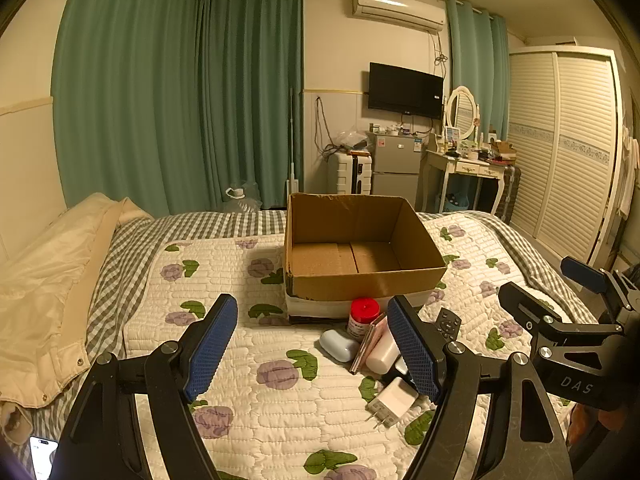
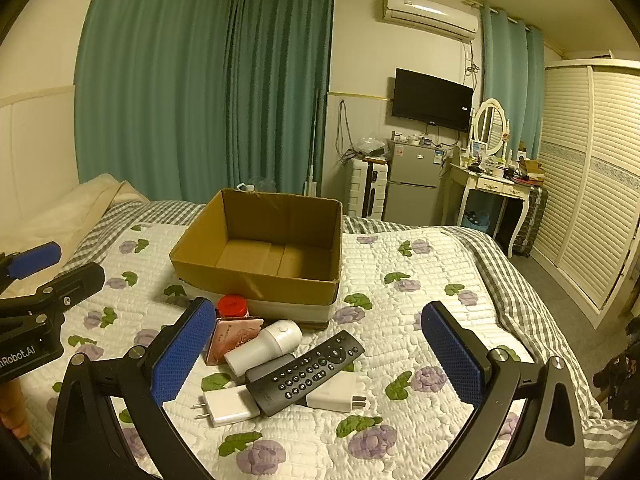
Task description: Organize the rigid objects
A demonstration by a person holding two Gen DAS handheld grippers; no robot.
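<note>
Both tongs are held wide and empty. From the left gripper (image 1: 312, 348), the red-capped jar (image 1: 363, 316) is seen before the cardboard box (image 1: 360, 280). From the right gripper (image 2: 320, 354), the remote (image 2: 306, 372) lies nearer; likely it must be pinched first.

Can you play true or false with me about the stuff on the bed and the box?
1. The cardboard box has nothing in it. True.
2. The black remote is inside the box. False: it lies on the quilt in front of the box.
3. The right tongs are open and hold nothing. True.
4. The jar has a green lid. False: its lid is red.
5. A white charger plug lies beside the remote. True.
</note>
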